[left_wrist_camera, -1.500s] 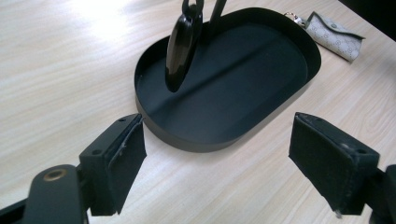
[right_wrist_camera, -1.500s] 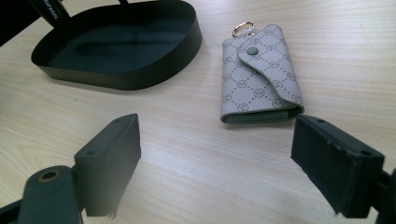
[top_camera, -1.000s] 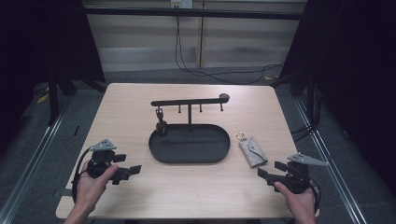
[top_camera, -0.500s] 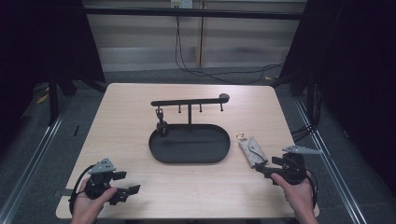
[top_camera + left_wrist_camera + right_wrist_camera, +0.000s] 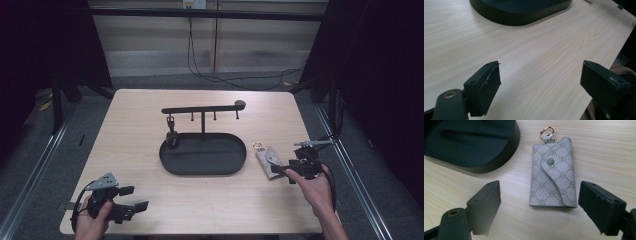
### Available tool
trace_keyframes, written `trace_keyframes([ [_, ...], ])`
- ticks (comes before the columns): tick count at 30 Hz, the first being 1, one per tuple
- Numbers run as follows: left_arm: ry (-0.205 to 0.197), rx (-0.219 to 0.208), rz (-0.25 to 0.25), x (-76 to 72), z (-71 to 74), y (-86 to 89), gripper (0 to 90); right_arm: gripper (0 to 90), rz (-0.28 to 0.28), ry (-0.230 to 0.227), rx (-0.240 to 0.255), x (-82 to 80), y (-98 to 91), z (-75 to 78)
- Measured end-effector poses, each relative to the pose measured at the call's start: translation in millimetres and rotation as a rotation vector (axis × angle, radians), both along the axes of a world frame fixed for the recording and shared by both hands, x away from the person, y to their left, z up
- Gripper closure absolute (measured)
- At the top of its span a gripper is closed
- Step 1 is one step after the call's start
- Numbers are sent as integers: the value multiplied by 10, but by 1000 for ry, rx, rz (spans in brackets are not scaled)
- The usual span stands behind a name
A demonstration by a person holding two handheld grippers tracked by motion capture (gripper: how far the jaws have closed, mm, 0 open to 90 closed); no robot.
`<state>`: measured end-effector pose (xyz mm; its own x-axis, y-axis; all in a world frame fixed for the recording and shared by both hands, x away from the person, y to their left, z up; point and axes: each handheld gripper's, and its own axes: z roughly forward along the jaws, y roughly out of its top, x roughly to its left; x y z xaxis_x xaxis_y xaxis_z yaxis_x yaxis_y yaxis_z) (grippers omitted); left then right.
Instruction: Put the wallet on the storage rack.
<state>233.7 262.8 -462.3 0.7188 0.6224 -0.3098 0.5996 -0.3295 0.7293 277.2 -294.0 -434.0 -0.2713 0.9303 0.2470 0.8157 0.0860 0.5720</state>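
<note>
You are on the approach step: your right gripper is lined up on the grey patterned key pouch, which lies flat on the table just beside the right end of the black oval tray. Its jaws have just been closing a little, yet they stand wide either side of the pouch's near end and no pad presses on it. The next move, as I judge it, calls for you to ease forward and lower until the pouch sits between the pads, then close. Your left gripper waits at the near left corner, jaws wide, holding nothing. The tray looks empty apart from 1 dark item hanging from the rack above its left end.
</note>
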Motion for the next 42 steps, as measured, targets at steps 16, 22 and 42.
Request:
trace_keyframes([
  [16, 6, 46, 28, 31, -29, -12, 163, 210, 67, 162, -76, 423, 66, 27],
  [22, 0, 40, 25, 22, -19, -39, 163, 188, 96, 239, -106, 582, 115, -62],
  [42, -5, 57, 13, 15, -27, -70, 163, 229, 83, 342, -189, 842, 194, -298],
])
